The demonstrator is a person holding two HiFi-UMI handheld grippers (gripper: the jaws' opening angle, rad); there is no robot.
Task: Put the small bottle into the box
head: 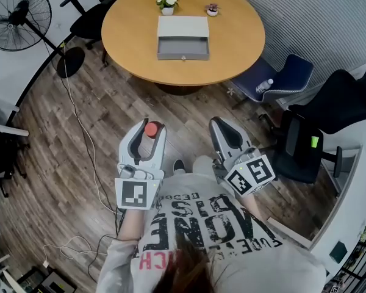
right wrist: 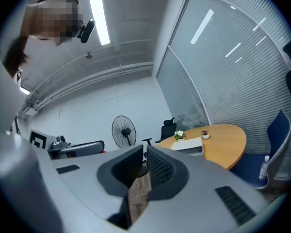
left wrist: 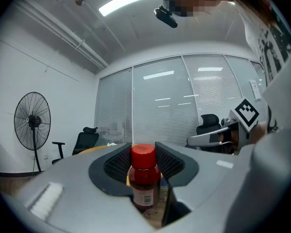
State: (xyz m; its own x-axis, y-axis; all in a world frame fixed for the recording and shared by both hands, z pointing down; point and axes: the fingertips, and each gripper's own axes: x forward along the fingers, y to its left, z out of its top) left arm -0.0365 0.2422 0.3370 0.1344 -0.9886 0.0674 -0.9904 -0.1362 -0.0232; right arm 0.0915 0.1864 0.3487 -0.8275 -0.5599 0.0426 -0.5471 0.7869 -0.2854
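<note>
Head view shows the left gripper (head: 150, 133) clamping the red-capped small bottle (left wrist: 144, 176) upright above the floor (head: 79, 139), well apart from the box (head: 183, 38) on the desk (head: 128, 35); right gripper (head: 222, 127) closed, empty.

Glossy bottle (left wrist: 144, 178), smooth wooden table (head: 128, 41)

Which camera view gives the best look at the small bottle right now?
The left gripper view: the small bottle stands upright between the left tool's jaws, with its red cap, dark body and label all visible. The head view shows only the cap from above. The right gripper view does not clearly show it.
</note>
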